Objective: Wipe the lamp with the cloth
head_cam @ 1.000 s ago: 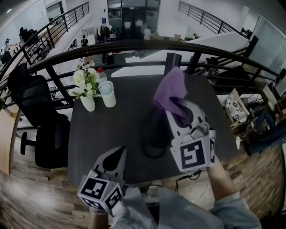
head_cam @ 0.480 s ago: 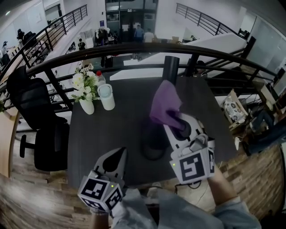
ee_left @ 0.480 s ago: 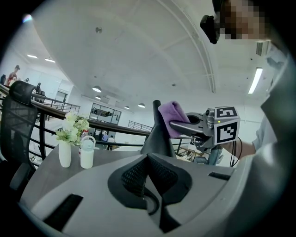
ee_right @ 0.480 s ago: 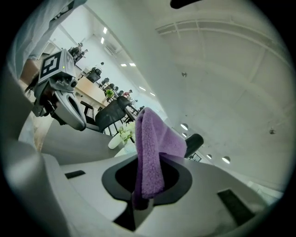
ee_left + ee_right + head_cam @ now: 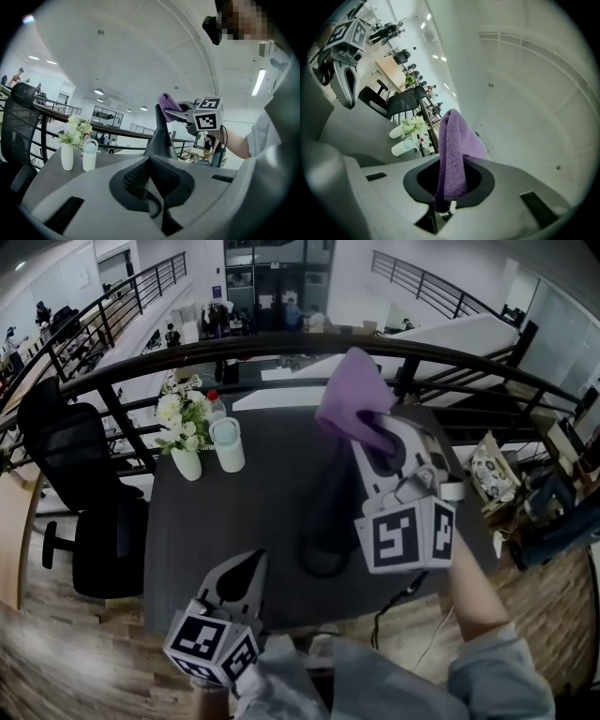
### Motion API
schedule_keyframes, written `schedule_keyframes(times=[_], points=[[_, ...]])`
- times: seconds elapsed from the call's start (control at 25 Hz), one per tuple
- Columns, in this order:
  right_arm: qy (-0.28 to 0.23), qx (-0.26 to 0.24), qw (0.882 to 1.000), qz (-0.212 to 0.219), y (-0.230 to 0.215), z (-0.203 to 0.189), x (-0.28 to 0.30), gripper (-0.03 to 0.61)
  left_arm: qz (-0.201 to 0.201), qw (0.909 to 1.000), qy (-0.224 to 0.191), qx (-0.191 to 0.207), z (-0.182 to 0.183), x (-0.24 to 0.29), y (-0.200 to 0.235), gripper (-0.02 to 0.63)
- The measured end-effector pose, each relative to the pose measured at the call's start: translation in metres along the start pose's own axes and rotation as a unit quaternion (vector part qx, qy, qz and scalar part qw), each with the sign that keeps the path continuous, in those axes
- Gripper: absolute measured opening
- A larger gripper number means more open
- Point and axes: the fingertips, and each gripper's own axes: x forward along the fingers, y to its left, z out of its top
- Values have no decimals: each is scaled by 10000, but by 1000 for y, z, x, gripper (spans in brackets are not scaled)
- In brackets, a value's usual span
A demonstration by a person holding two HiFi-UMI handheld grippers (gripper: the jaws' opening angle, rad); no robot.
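Head view: right gripper (image 5: 375, 432) clamped on purple cloth (image 5: 352, 395), black lamp (image 5: 325, 521) beneath it. Left gripper (image 5: 246, 565) closed, empty. Flower vase (image 5: 187, 463) and tumbler (image 5: 227, 442) beyond it. Dark table (image 5: 234, 512); balcony railing (image 5: 281, 338).

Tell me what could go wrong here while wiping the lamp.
1. The right tool holds the cloth at the top of the tall lamp, while the left tool sits shut, away from it; a sideways push might tip the lamp.
2. If it falls left, it could hit the vase and bottle.
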Motion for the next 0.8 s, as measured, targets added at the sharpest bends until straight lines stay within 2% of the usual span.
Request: schedule_keyframes(times=[0.2,0.4,0.6,0.8], points=[[-142,-247,9986,445,23,18,13,51,61,10000,-27,-14,-1,-4,5,12],[-288,-240,9941,1016,63,33,14,51,107,9999,-36,-41,-1,-9,6,12],[-284,-124,9877,1534,101,33,7,51,129,9999,-57,-25,-2,-12,10,12],[-229,-68,9825,1846,129,27,-12,51,139,9999,-13,-51,-3,-14,10,12]])
